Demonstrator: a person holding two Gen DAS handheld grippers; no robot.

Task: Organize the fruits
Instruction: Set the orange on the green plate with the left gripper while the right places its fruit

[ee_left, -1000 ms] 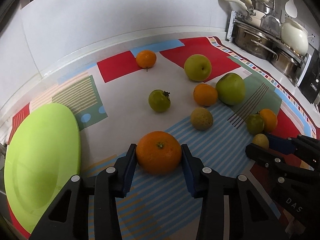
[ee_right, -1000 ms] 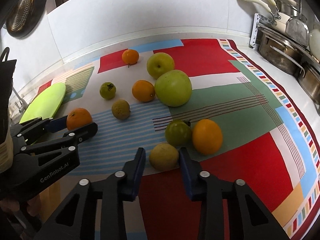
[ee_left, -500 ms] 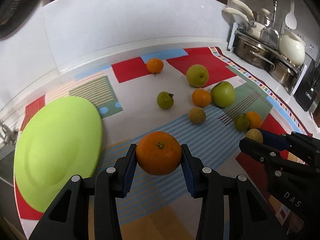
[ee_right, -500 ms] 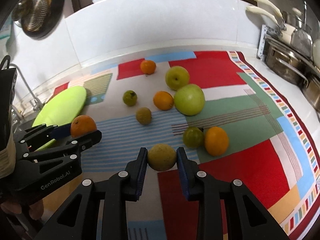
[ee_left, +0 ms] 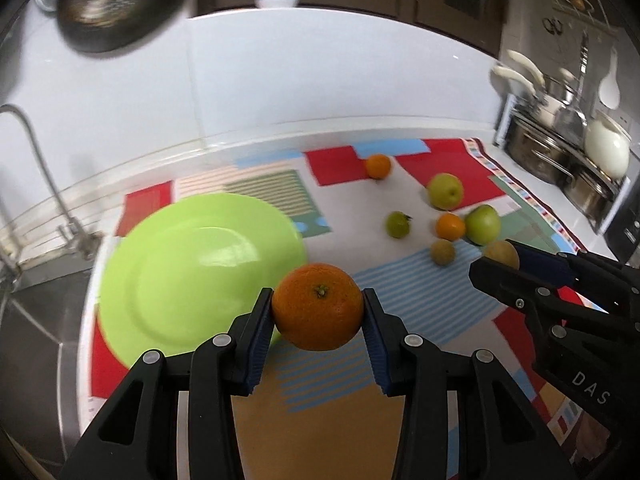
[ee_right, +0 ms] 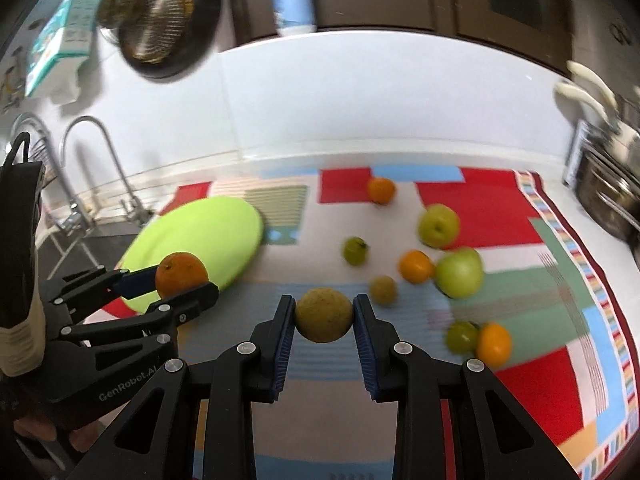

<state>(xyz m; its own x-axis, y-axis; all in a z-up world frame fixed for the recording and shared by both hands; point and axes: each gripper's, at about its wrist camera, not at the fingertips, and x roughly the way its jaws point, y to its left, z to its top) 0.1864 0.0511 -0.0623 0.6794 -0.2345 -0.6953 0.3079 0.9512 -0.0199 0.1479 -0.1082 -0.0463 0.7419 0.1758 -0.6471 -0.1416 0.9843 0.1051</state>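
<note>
Left wrist view: left tongs [ee_left: 318, 312] clench orange [ee_left: 317, 306]; right tongs [ee_right: 324, 318] clench brownish fruit [ee_right: 324, 315].

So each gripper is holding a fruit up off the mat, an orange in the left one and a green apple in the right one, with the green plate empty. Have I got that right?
Nearly. The left gripper does hold the orange, and the green plate is bare. But the right gripper holds a round yellow-brown fruit, not a green apple; the right wrist view shows it, with the green apple lying on the mat.
</note>
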